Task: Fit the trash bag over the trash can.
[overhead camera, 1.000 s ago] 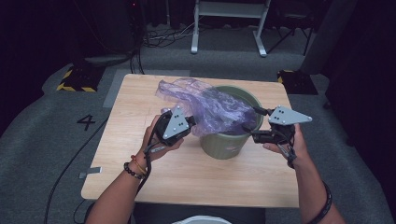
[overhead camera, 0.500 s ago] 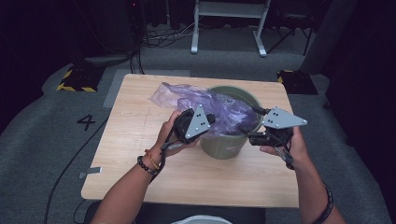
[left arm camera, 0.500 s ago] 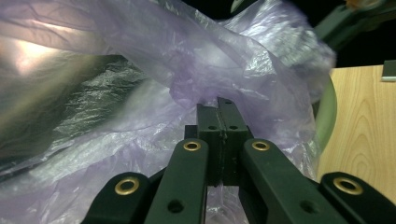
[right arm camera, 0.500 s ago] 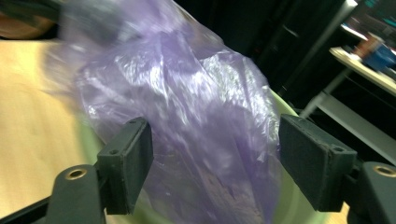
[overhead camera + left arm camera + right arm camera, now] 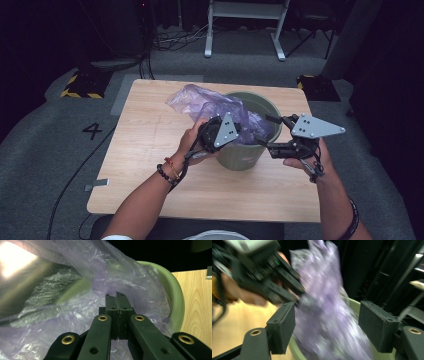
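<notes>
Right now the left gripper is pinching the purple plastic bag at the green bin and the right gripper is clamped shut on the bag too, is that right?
Not quite. The left gripper does pinch the purple plastic bag at the green bin, but the right gripper is open: the right gripper view shows its jaws standing wide apart, with the bag between them and untouched.

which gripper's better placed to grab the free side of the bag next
Right, probably. The right gripper is open at the bin's rim with the purple bag loose between its pads. The left gripper is shut on the bag film, so it can't take another hold.
</notes>
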The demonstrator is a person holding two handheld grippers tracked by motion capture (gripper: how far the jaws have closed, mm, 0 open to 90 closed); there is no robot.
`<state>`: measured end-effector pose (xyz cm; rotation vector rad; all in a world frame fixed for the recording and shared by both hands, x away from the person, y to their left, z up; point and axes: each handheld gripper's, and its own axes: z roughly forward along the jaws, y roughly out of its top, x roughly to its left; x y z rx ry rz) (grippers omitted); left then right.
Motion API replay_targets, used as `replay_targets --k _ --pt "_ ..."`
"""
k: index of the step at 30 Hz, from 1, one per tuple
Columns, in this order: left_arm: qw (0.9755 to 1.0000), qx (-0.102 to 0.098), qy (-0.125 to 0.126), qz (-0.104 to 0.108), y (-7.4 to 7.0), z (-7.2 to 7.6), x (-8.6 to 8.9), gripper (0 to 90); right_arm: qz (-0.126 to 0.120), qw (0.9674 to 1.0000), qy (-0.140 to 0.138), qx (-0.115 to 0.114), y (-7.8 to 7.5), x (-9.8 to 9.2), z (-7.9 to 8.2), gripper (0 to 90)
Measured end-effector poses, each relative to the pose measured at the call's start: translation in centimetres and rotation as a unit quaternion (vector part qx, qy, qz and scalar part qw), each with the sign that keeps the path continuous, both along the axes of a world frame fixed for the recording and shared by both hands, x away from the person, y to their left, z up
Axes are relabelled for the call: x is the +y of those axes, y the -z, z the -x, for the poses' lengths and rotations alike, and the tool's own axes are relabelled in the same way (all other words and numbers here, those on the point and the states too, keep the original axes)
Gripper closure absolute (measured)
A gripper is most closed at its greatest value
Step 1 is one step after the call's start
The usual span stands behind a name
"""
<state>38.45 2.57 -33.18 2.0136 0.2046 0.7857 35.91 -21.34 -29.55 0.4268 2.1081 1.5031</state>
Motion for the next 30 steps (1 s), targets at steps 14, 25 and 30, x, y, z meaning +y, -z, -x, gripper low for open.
replay_targets --k 14,25,30 --pt "0.9998 -0.013 0.011 -0.008 0.4 1.4 -1.0 89.2 -0.025 0.9985 0.037 0.034 0.2 2.6 -1.3 68.4" --pt "0.9998 -0.012 0.013 0.007 0.7 2.7 0.2 77.5 -0.037 0.9961 0.073 0.032 1.4 0.9 -0.7 90.0" --pt "0.9996 -0.006 0.017 0.02 0.6 3.7 2.0 74.0 -0.061 0.9937 0.087 0.037 1.9 -1.4 0.2 90.0"
